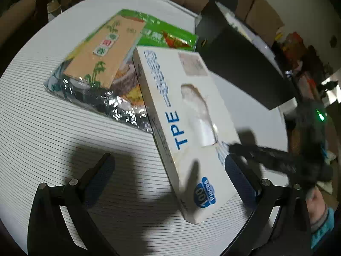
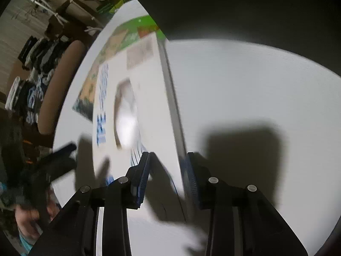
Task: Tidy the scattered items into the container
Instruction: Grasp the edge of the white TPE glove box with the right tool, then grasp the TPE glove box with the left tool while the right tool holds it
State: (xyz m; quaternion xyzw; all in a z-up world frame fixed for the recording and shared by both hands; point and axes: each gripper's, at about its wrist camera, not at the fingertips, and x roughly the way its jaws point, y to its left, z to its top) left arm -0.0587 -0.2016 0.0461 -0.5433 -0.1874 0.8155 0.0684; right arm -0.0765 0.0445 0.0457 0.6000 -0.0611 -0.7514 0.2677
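Observation:
A white glove box [image 1: 191, 128] printed "TPE" lies slantwise on the round white table [image 1: 53, 128]. Its far end rests against a tan bamboo-print packet [image 1: 106, 51], a foil packet [image 1: 106, 100] and a green packet [image 1: 166, 34]. My left gripper [image 1: 168, 168] is open, its fingers wide either side of the box's near end. In the blurred right wrist view my right gripper [image 2: 168, 164] straddles the near right edge of the glove box [image 2: 153, 85], one pad on its top face, the other against its side. The black container [image 1: 240, 64] stands at the back right.
The container's dark wall [image 2: 234, 4] fills the top of the right wrist view. Bare table [image 2: 245, 85] lies right of the box. Cardboard boxes [image 1: 262, 10] and clutter surround the table. A hand with a blue cuff [image 1: 317, 204] is at the lower right.

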